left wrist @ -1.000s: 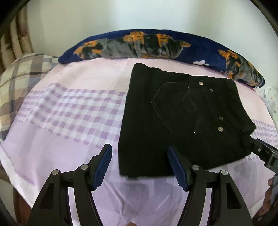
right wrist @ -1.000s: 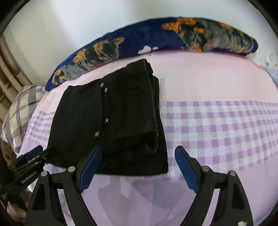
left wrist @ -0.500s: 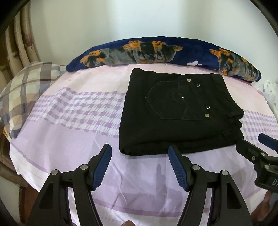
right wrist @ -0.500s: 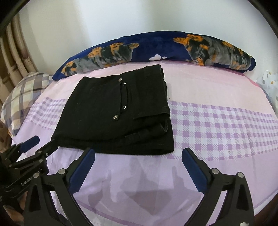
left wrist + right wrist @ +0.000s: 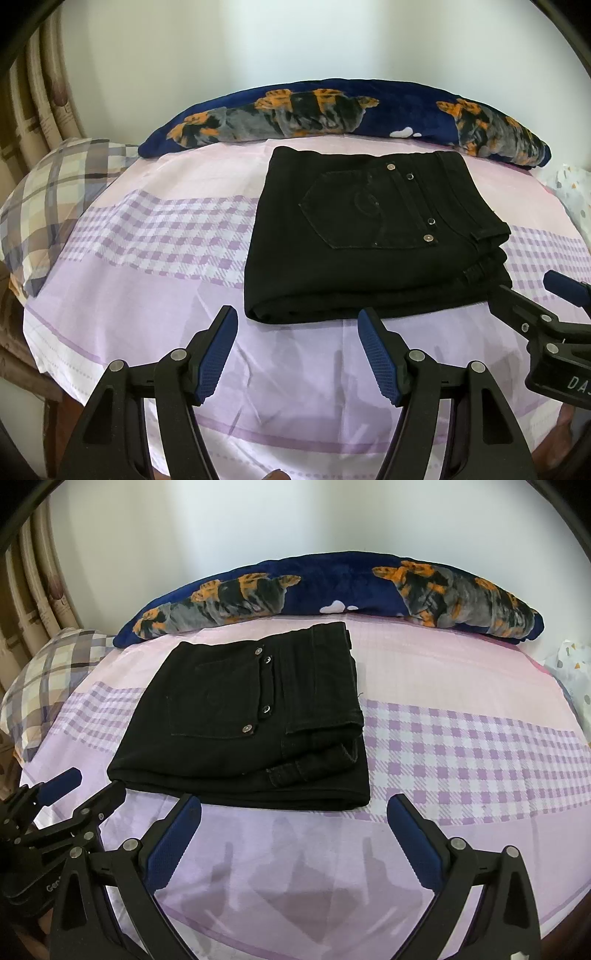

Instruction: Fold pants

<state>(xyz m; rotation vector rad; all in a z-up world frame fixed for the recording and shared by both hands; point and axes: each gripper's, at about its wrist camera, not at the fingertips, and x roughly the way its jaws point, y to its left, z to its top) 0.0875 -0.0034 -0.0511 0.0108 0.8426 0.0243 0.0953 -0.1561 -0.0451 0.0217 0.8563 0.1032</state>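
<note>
Black pants (image 5: 369, 236) (image 5: 243, 723) lie folded into a thick rectangle on the pink and lilac sheet (image 5: 155, 302), back pocket with metal studs facing up. My left gripper (image 5: 297, 326) hovers open just short of the stack's near edge, nothing between its blue pads. My right gripper (image 5: 293, 812) is open wide in front of the near edge too, touching nothing. The right gripper also shows at the right edge of the left wrist view, and the left gripper at the lower left of the right wrist view.
A long navy cushion (image 5: 343, 110) with orange and grey print lies along the wall behind the pants. A plaid pillow (image 5: 51, 199) sits at the left, with a curtain (image 5: 33, 96) behind it. A white patterned cloth (image 5: 576, 672) peeks in at the far right.
Both grippers have drawn back from the pants toward the bed's near edge. The right gripper's jaws have spread wider. The folded pants lie as they were.
</note>
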